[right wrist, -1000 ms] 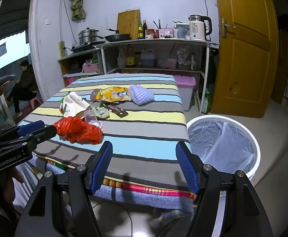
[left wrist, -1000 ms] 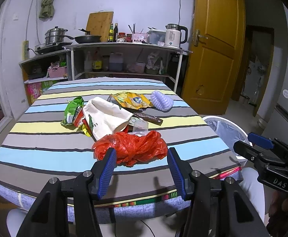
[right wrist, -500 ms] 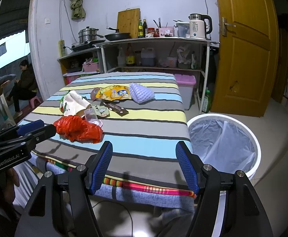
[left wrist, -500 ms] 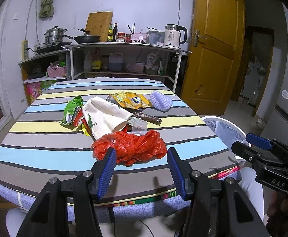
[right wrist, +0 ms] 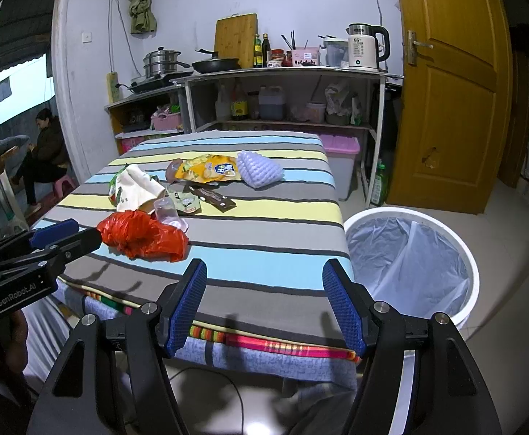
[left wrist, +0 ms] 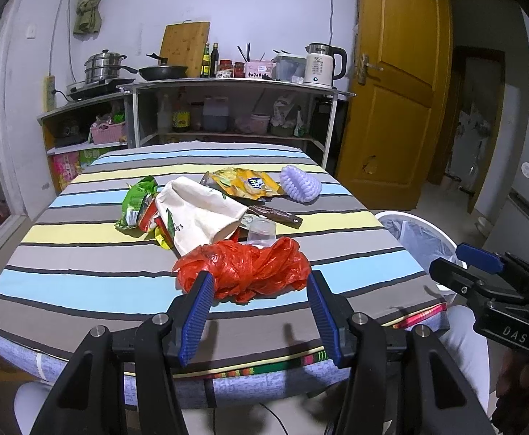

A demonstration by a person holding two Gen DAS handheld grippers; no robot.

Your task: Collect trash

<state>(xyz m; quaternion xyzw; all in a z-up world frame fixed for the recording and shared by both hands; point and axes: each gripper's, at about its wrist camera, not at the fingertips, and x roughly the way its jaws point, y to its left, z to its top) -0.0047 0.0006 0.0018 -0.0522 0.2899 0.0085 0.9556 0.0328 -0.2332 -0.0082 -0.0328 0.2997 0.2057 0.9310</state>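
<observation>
Trash lies on a striped tablecloth (left wrist: 83,275): a crumpled red plastic bag (left wrist: 244,270) nearest me, a clear cup (left wrist: 261,231), a cream paper bag (left wrist: 199,214), a green wrapper (left wrist: 136,203), a yellow snack bag (left wrist: 244,183), a brown bar wrapper (left wrist: 275,214) and a purple foam net (left wrist: 300,188). My left gripper (left wrist: 261,304) hangs open just short of the red bag, touching nothing. My right gripper (right wrist: 266,301) is open over the table's near edge, empty, with the red bag (right wrist: 141,235) off to its left. A white lined bin (right wrist: 413,253) stands beside the table.
Behind the table a metal shelf (left wrist: 235,87) carries a kettle, pan, pots and bottles. A yellow door (left wrist: 395,83) is at the right. A pink-lidded box (right wrist: 340,152) sits under the shelf. A person (right wrist: 43,148) sits on a stool far left.
</observation>
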